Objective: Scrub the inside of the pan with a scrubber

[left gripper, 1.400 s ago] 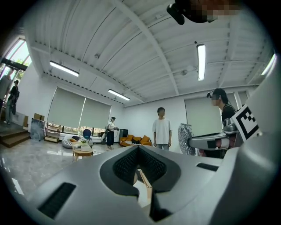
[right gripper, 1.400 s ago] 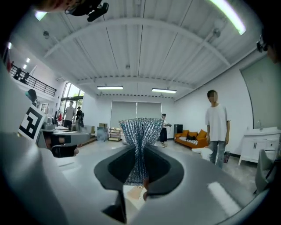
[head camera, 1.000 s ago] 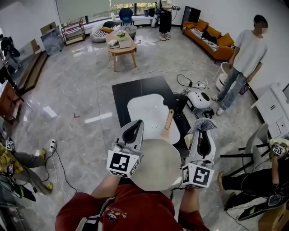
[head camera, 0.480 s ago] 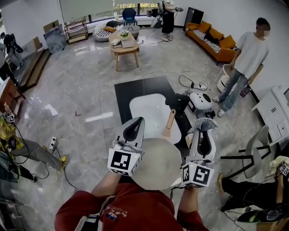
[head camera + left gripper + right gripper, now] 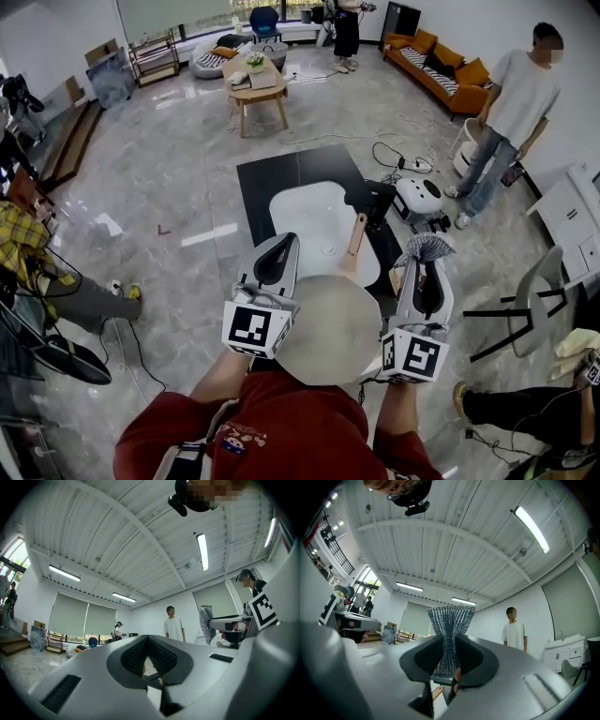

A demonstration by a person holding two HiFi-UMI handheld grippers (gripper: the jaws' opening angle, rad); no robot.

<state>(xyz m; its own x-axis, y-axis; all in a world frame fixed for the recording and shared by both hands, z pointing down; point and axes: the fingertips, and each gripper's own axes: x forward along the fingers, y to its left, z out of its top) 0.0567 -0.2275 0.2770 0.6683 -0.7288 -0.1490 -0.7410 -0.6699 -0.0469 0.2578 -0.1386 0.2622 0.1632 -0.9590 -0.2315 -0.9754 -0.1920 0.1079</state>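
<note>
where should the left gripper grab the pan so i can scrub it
Probably by the wooden handle: it is the narrow, straight part of the pan, sticking out from the far rim toward the white sink. Bring the left gripper in from the left, across the handle; the right gripper holds the scrubber.

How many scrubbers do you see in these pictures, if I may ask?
1: a silvery mesh scrubber clamped between the jaws of the right gripper, its flared end poking out beyond them. Others may be out of sight.
</note>
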